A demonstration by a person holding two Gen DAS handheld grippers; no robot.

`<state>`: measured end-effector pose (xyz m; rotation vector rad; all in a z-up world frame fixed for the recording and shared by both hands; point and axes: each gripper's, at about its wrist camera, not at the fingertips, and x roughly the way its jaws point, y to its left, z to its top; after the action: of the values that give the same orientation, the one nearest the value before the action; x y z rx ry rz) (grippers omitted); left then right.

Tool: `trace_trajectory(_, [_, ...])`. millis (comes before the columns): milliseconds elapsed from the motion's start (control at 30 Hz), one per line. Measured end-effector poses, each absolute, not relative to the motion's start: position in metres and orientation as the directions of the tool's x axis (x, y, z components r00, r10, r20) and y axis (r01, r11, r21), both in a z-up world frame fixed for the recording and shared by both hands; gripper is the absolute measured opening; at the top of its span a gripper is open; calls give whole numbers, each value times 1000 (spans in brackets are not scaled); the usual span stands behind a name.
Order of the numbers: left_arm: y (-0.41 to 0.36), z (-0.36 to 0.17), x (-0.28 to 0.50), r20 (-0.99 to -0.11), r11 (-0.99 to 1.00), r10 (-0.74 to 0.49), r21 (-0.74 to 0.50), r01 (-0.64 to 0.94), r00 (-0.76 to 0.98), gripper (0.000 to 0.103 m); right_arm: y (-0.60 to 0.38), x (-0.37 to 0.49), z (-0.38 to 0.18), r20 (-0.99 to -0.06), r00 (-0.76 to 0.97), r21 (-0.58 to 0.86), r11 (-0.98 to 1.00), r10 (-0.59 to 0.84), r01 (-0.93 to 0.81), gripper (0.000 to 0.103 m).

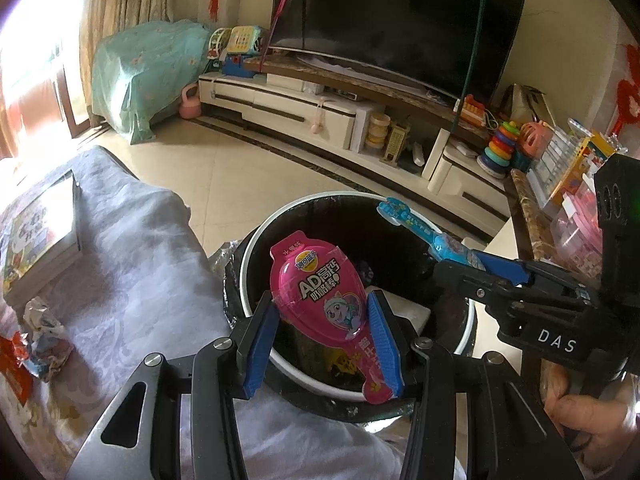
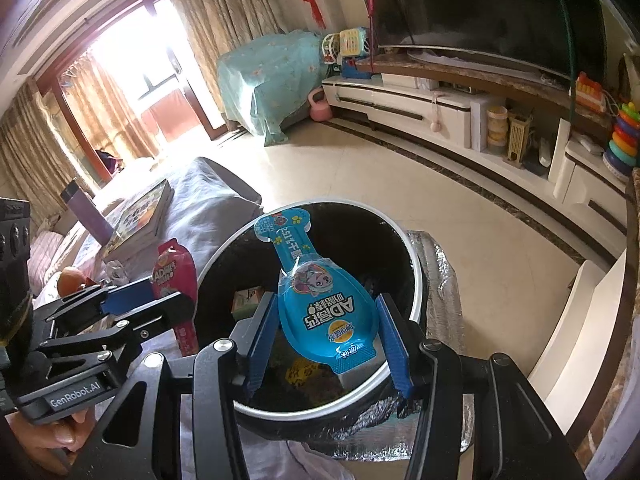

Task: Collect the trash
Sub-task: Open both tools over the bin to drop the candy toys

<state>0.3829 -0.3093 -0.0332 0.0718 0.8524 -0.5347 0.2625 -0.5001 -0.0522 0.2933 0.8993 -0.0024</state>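
Observation:
My left gripper (image 1: pixel 323 342) is shut on a pink snack wrapper (image 1: pixel 320 292) and holds it over the open black trash bin (image 1: pixel 260 240), white rim. My right gripper (image 2: pixel 328 344) is shut on a blue snack wrapper (image 2: pixel 320 300) of the same shape and holds it over the same bin (image 2: pixel 416 288). In the left wrist view the right gripper (image 1: pixel 500 276) comes in from the right with the blue wrapper (image 1: pixel 416 228). In the right wrist view the left gripper (image 2: pixel 132 300) shows at the left with the pink wrapper (image 2: pixel 176 272). Some trash lies in the bin.
A cloth-covered table (image 1: pixel 132 248) stands left of the bin with a stack of books (image 1: pixel 44 232) and crumpled wrappers (image 1: pixel 44 332). A TV cabinet (image 1: pixel 320 108) with toys runs along the far wall. A shelf with plastic boxes (image 1: pixel 568 184) is at the right.

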Motion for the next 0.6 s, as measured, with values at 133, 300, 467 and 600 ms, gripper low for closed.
trace_trajectory(133, [-313,-36,390,-739,868,-416,-147,475,531,45,-502,267,-55,-776,618,252,960,123,125,50])
trace_trajectory(300, [-321,-39,397,-747,867,-409,-140,478,524,45,-503,270,-59,-783,611,246,961,119,129,50])
trace_trajectory(467, [-325,-40,403,-756,872,-402,-143,469,517,53,-504,274,-60,-782,612,252,959,121,132,52])
trace_trajectory(600, [-323,-40,402,-755,878,-393,-138,459,524,62,-511,274,-60,-774,619,277,950,134,141,62])
